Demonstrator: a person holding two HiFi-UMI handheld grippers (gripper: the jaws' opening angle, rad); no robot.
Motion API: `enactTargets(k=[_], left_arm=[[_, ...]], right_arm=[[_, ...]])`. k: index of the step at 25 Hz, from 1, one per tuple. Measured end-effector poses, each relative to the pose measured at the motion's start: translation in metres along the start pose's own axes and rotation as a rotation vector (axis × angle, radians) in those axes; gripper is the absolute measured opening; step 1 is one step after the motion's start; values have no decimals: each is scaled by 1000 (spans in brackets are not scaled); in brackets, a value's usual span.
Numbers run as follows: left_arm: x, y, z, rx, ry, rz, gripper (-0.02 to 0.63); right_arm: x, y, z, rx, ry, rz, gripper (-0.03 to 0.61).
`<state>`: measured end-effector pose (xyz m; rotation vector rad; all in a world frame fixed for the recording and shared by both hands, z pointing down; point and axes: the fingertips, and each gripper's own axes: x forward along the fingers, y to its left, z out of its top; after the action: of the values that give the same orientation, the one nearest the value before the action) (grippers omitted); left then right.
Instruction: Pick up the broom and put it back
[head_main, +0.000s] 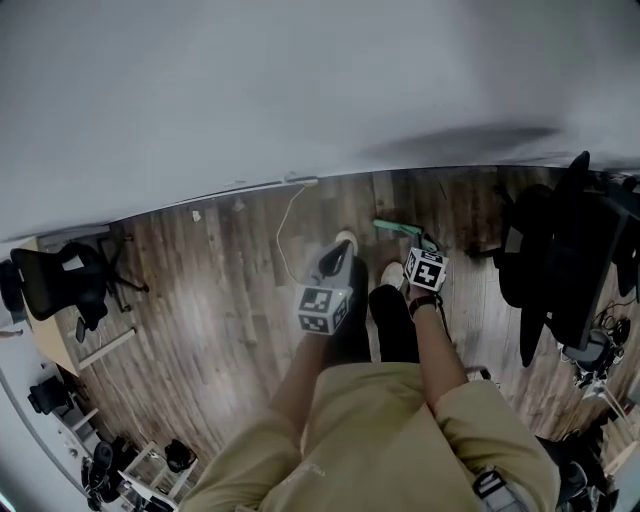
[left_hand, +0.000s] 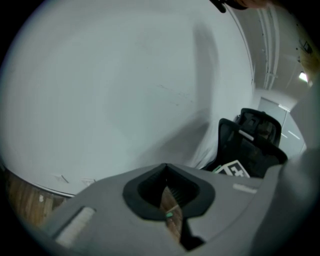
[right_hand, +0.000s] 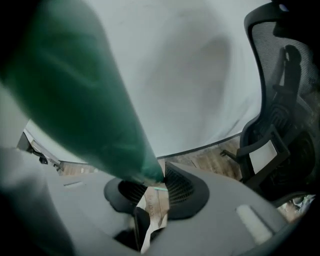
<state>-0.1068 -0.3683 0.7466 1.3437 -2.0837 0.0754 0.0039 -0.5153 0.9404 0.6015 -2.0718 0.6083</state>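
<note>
**Head view: green broom (head_main: 398, 229) pinched at 1 o'clock of the person's feet**

Nearest, at 6 o'clock, is a tan shirt (head_main: 380, 430). Both forearms reach fwd over black trousers (head_main: 385, 325).

L gripper (head_main: 333, 262) sits just left of centre, its marker cube (head_main: 324, 309) facing the camera. It points toward the white shoe (head_main: 346, 240) at 12 o'clock of it. In the left gripper view the jaw tips meet. Only a thin wedge of wood floor (left_hand: 169, 202) shows behind them, w/ nothing held.

R gripper (right_hand: 150, 181) is just right of centre, its own cube (head_main: 425, 269) above a black wrist band. In the right gripper view the jaws pinch the broom. Its green shaft fills the 10 o'clock side of that view and narrows down into the ribbed pads (right_hand: 180, 187). In the head view the broom runs from that gripper toward 11 o'clock, low over the boards. I can't tell if it touches them.

Farther out, a white cable (head_main: 283, 235) trails on the floor at 11 o'clock. A black office chair (head_main: 62, 282) stands at 9 o'clock. More black chairs (head_main: 560, 270) crowd 3 o'clock, w/ clutter at 7 and 5 o'clock.

Farthest, a plain white wall (head_main: 300, 80) takes up the whole 12 o'clock half.
</note>
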Motion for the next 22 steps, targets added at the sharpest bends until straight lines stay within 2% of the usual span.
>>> enactTargets(k=[5,16,22], left_arm=[[11,23,-14,-39,13,27,2],[19,38,-36,-138,41,42,2],[26,47,-35,-124,59,49,2]], right_arm=[[38,12,15,5,-23,30,92],[119,35,118,-81,-104,92,94],[144,52,153,-80,-84,179,118]])
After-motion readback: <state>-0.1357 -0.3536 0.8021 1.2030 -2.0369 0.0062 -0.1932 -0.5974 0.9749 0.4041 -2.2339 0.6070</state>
